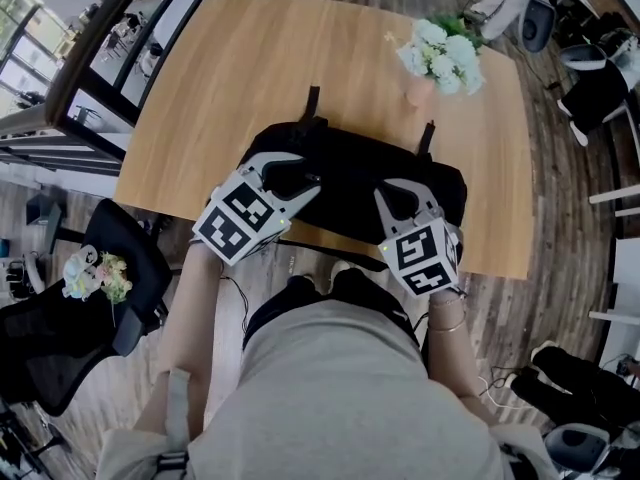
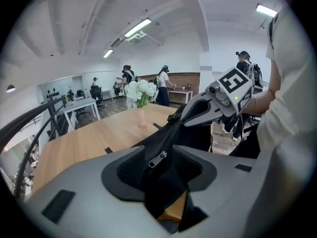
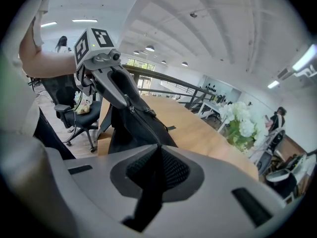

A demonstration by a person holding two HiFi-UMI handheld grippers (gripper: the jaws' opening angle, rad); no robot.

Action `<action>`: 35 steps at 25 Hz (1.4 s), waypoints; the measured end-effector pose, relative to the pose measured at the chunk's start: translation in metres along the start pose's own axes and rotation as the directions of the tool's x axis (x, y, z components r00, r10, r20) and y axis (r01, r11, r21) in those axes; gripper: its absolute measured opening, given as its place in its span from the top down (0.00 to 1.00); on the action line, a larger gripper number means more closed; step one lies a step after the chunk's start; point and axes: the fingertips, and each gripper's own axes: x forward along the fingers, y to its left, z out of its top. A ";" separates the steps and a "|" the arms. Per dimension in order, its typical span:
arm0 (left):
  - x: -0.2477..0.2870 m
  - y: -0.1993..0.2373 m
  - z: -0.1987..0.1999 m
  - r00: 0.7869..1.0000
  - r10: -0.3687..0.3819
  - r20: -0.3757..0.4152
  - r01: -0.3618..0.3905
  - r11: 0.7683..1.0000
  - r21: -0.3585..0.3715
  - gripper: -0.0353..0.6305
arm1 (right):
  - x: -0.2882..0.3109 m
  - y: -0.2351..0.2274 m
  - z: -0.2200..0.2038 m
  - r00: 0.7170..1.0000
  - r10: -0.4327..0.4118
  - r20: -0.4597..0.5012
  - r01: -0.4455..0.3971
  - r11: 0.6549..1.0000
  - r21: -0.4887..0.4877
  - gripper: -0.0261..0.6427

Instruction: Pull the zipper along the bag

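Bag (image 1: 350,173) pinched in downtilted right gripper (image 3: 157,167), left gripper (image 2: 161,165) spread

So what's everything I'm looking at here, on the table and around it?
table: one, light wood, centre.
bag: one, black, table's near edge.
zipper pull: one, silvery, on the bag.
flowers: one bunch, white, in a pinkish vase, table's far right.
office chairs: several, black, floor around the table.
left tongs: one, grey, open around the zipper pull.
right tongs: one, grey, shut on the bag.
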 end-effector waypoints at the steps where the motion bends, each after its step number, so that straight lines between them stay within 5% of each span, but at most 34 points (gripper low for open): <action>1: 0.001 0.000 -0.002 1.000 -0.009 -0.014 0.009 1.000 0.005 0.69 | 0.000 0.000 0.000 1.000 0.001 0.000 -0.001 1.000 -0.001 0.91; 8: 0.008 0.008 -0.015 0.985 -0.089 -0.146 0.097 0.994 0.048 0.69 | -0.001 0.000 -0.003 1.000 0.003 -0.002 -0.003 1.000 0.000 0.91; 13: 0.016 0.004 -0.026 0.943 -0.191 -0.271 0.218 0.973 0.072 0.71 | -0.001 0.002 -0.004 1.000 0.016 -0.004 -0.016 1.000 -0.010 0.91; 21: 0.026 -0.011 -0.045 0.895 -0.213 -0.393 0.277 0.955 0.111 0.79 | 0.001 0.005 -0.007 1.000 0.020 -0.009 -0.020 0.999 -0.025 0.91; 28: 0.019 -0.013 -0.036 0.919 -0.150 -0.364 0.222 0.961 0.165 0.83 | 0.001 0.002 -0.004 1.000 0.024 0.003 -0.024 0.999 -0.023 0.91; 35: 0.016 -0.014 -0.036 0.918 -0.117 -0.379 0.188 0.969 0.157 0.83 | 0.000 0.002 -0.006 1.000 0.030 0.004 -0.030 0.999 -0.025 0.91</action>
